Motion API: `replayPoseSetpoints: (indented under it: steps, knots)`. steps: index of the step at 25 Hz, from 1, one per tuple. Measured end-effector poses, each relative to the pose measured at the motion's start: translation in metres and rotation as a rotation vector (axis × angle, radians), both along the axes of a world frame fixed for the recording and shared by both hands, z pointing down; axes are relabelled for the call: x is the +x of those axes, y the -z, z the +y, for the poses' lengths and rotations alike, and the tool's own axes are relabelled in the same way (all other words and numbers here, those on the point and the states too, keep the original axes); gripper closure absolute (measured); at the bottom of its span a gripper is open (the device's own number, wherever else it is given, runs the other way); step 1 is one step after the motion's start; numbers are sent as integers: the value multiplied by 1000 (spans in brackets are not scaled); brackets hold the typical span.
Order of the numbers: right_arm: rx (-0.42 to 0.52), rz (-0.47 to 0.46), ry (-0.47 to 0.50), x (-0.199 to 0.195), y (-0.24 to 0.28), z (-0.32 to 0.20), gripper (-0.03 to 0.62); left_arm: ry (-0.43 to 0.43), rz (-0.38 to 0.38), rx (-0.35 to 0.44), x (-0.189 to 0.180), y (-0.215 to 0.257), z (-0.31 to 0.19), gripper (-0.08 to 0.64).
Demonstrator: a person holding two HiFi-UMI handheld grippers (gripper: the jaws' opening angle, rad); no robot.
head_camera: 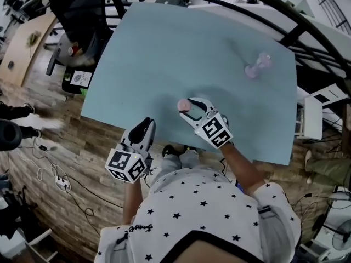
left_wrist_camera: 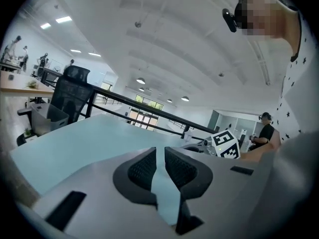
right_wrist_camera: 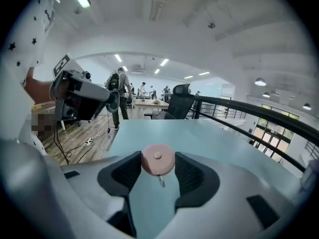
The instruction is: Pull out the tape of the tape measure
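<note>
A round pink tape measure (head_camera: 182, 103) (right_wrist_camera: 158, 159) sits between the fingertips of my right gripper (head_camera: 186, 107) (right_wrist_camera: 158, 164), just above the pale blue table (head_camera: 164, 53) near its front edge. Both pads touch its sides, so the gripper is shut on it. A small metal ring tab (right_wrist_camera: 161, 181) hangs from the case, and no tape shows drawn out. My left gripper (head_camera: 147, 124) (left_wrist_camera: 160, 154) is shut with nothing in it, at the table's front edge, to the left of the right gripper and nearer to me.
A pale pink dumbbell-shaped object (head_camera: 258, 66) lies at the table's far right. A black office chair (head_camera: 82, 15) stands past the left edge. A black railing (head_camera: 285, 21) curves round the far side. Cables and a power strip (head_camera: 61, 183) lie on the wood floor.
</note>
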State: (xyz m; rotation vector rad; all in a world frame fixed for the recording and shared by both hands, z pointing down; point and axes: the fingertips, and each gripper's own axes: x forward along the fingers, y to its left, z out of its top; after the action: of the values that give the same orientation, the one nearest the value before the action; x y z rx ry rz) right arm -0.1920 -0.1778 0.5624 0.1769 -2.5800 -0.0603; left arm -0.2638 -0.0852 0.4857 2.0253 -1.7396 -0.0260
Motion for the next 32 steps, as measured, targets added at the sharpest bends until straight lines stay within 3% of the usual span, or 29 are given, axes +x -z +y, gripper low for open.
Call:
replayPoseSetpoints:
  steps: [12, 17, 25, 32]
  knots:
    - [110, -86, -141, 57, 66, -7, 380, -238, 66, 49, 57, 16, -56, 498]
    - [154, -111, -188, 81, 85, -8, 380, -358, 90, 61, 89, 23, -76, 463]
    - [262, -91, -219, 110, 101, -3, 380, -566, 262, 76, 140, 40, -93, 380]
    - [312, -106, -214, 121, 110, 6, 380, -661, 266, 62, 170, 46, -94, 373]
